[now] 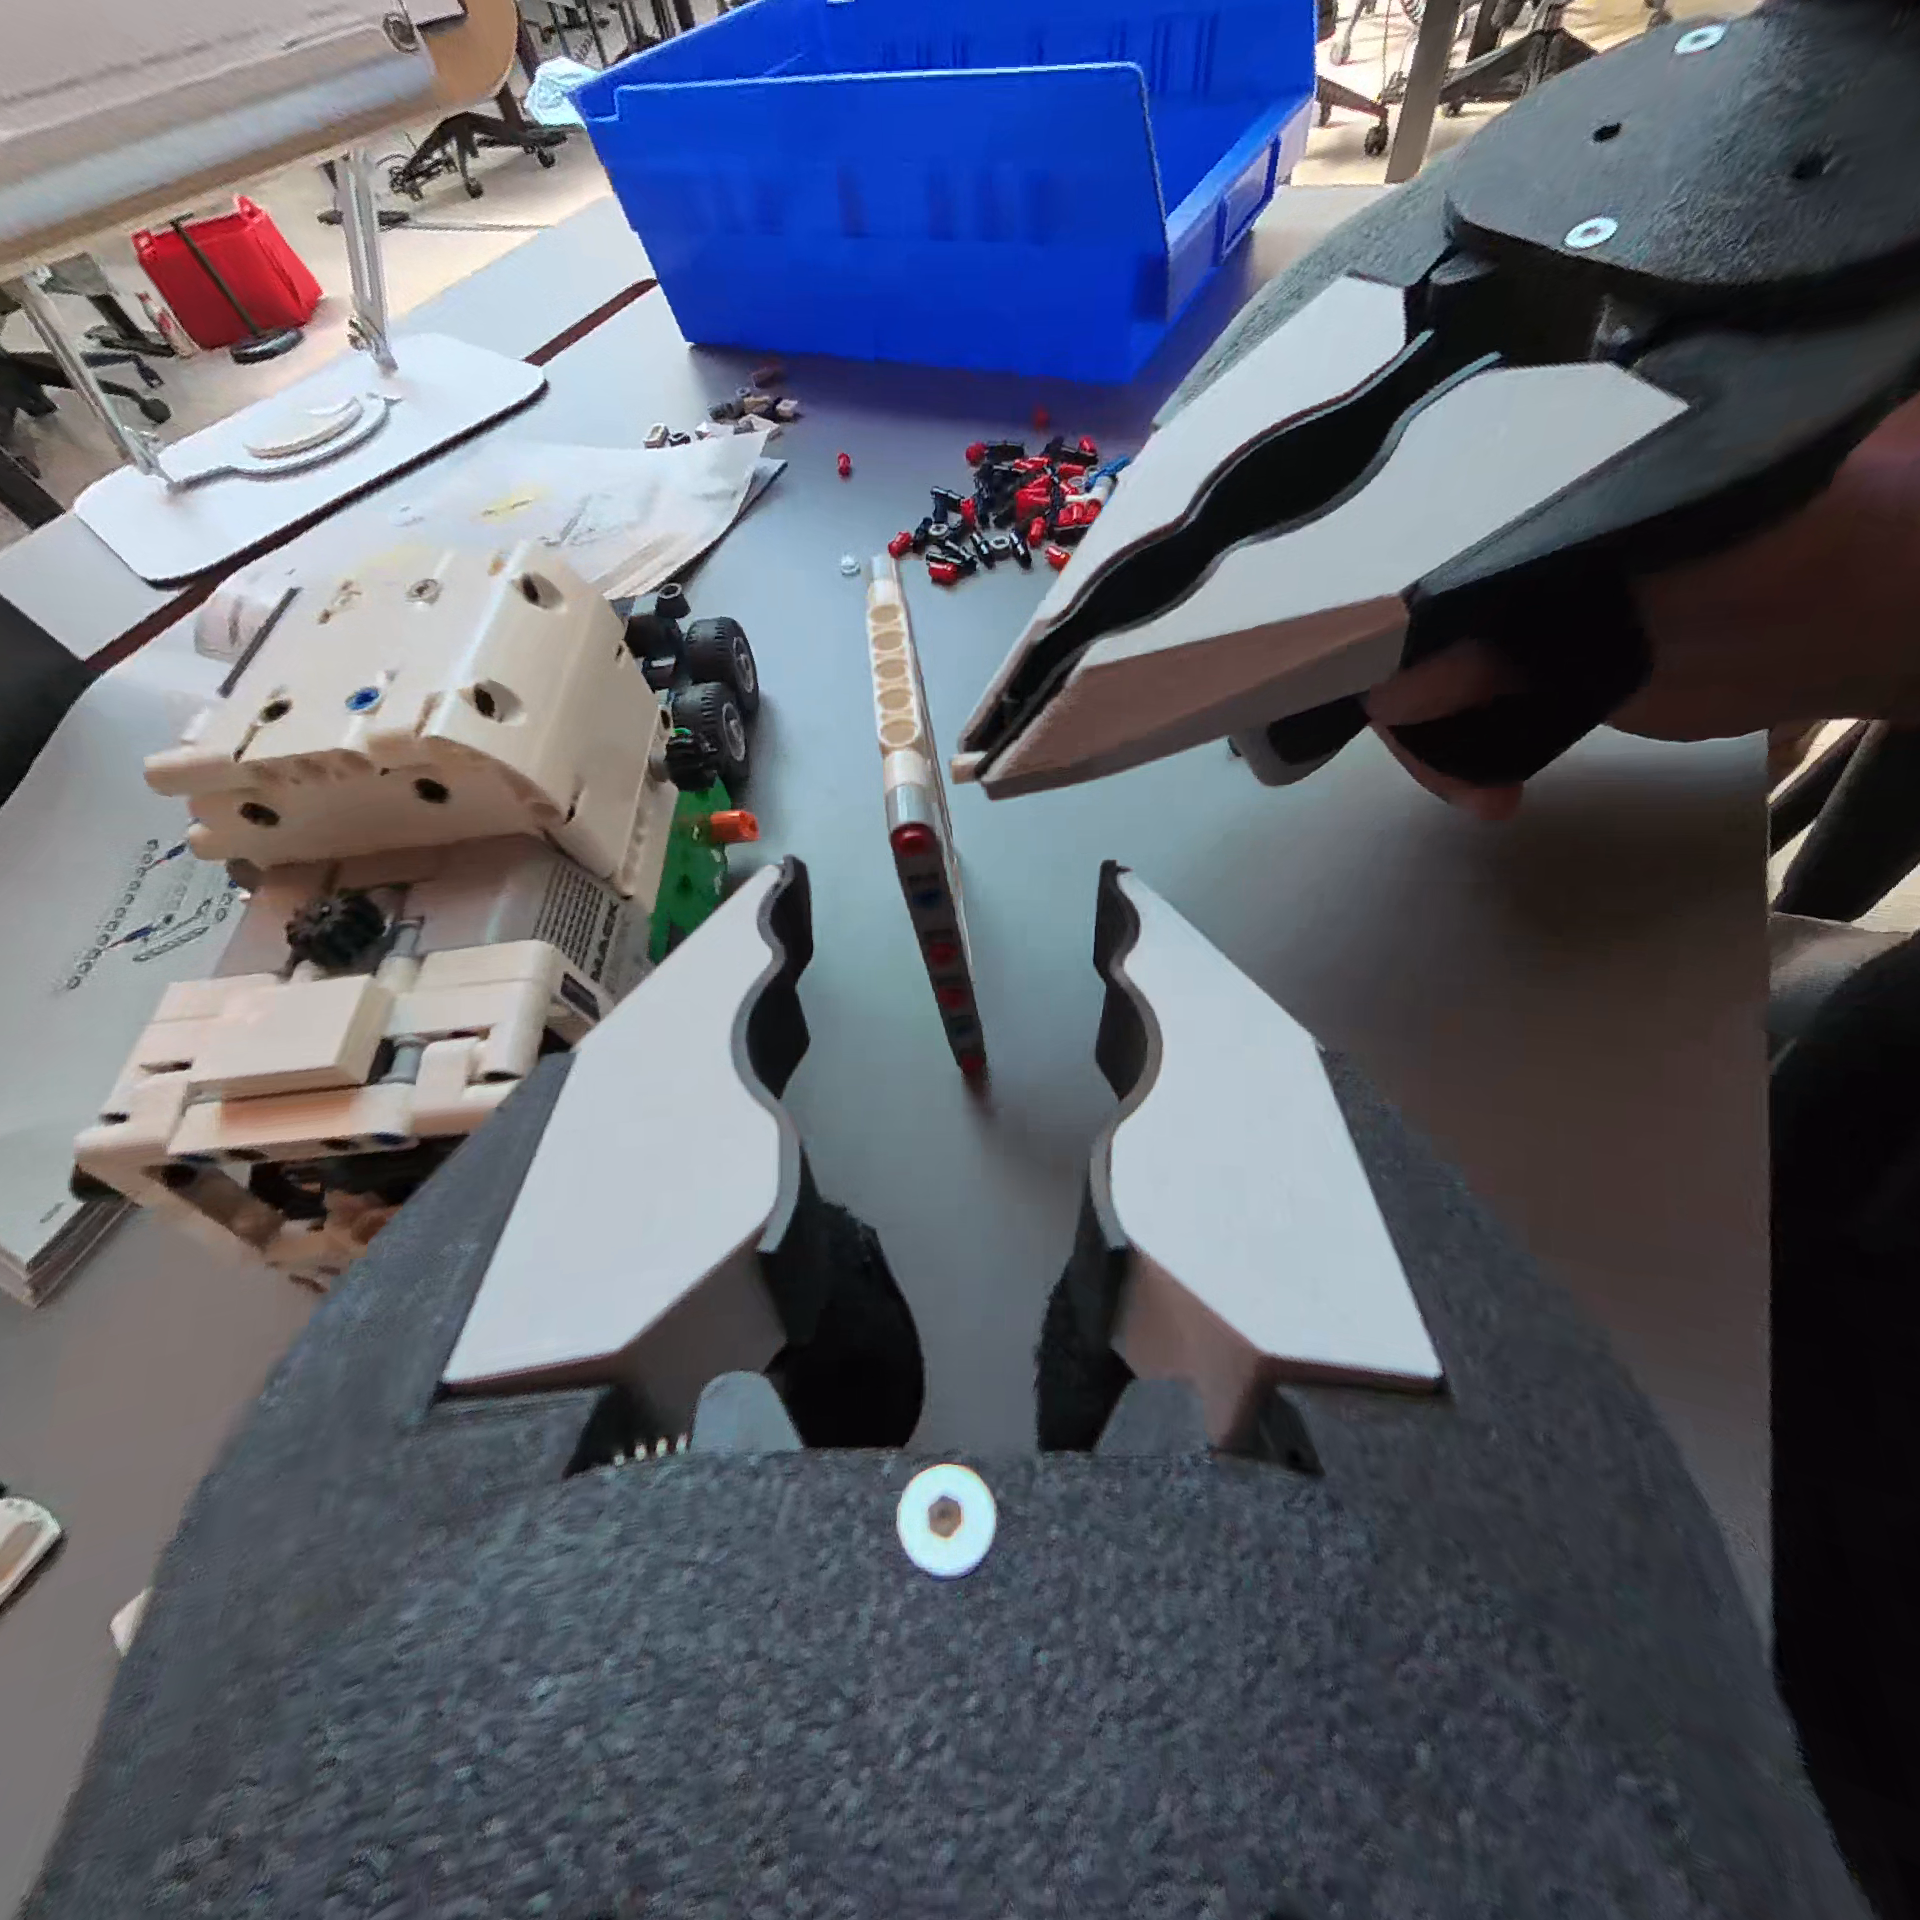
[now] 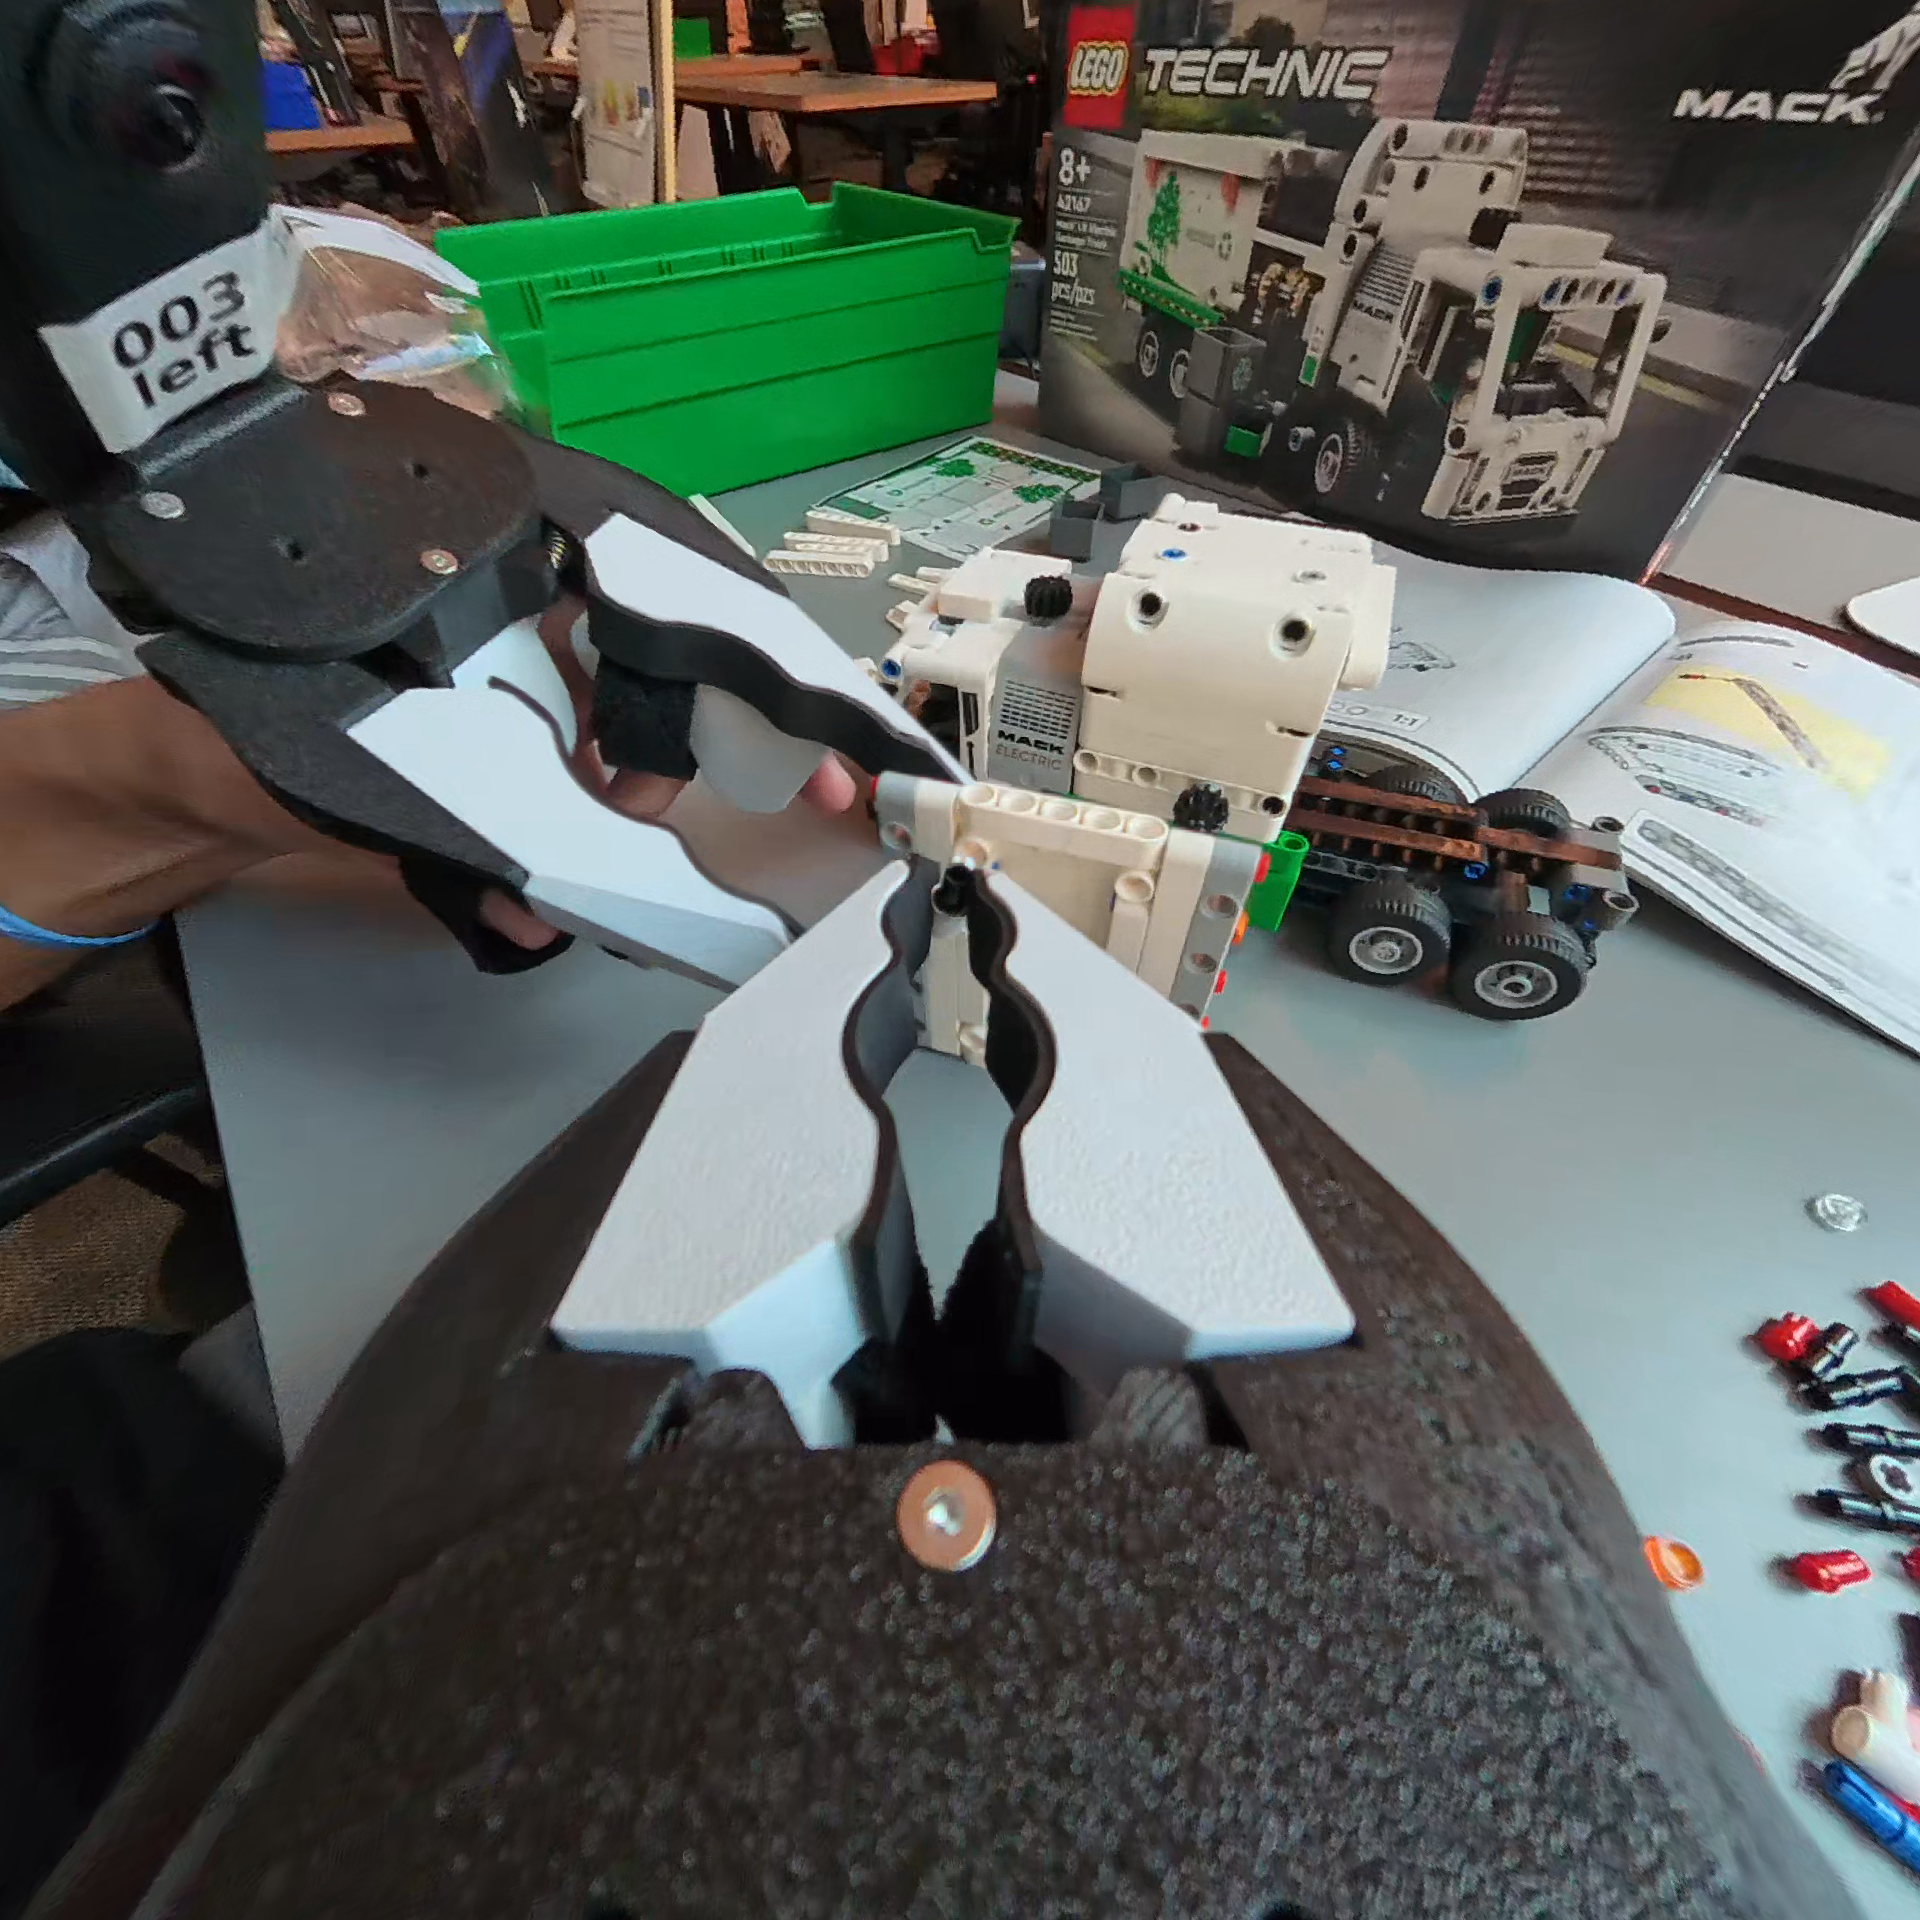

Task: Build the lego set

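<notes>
- The right gripper [image 2: 951, 883] points forward and level, its fingers nearly closed, pinching a small black pin [image 2: 948, 896] at the tips.
- The pin meets the white frame [image 2: 1060, 862], which stands on edge on the grey surface [image 2: 416, 1039].
- The left gripper [image 1: 951, 873] has its fingers spread wide on either side of the frame's end, apart from it.
- In the right wrist view the left gripper comes in from the left, tilted down, held by a hand [image 2: 208, 821] in a black fingerless glove.
- A white label [image 2: 166, 343] with black print is wrapped around that gripper's body.
- A pile of red and black pins [image 1: 1018, 509] lies near the frame's far end.
- The half-built white truck [image 2: 1195, 665] sits just behind the frame, with a printed grey grille.
- An open booklet [image 2: 1714, 748] lies beside the truck.
- Farther back stand a green bin [image 2: 748, 343] and the set's box [image 2: 1455, 260], which bears logos and a truck picture.
- A blue bin [image 1: 935, 208] stands beyond the pins.
</notes>
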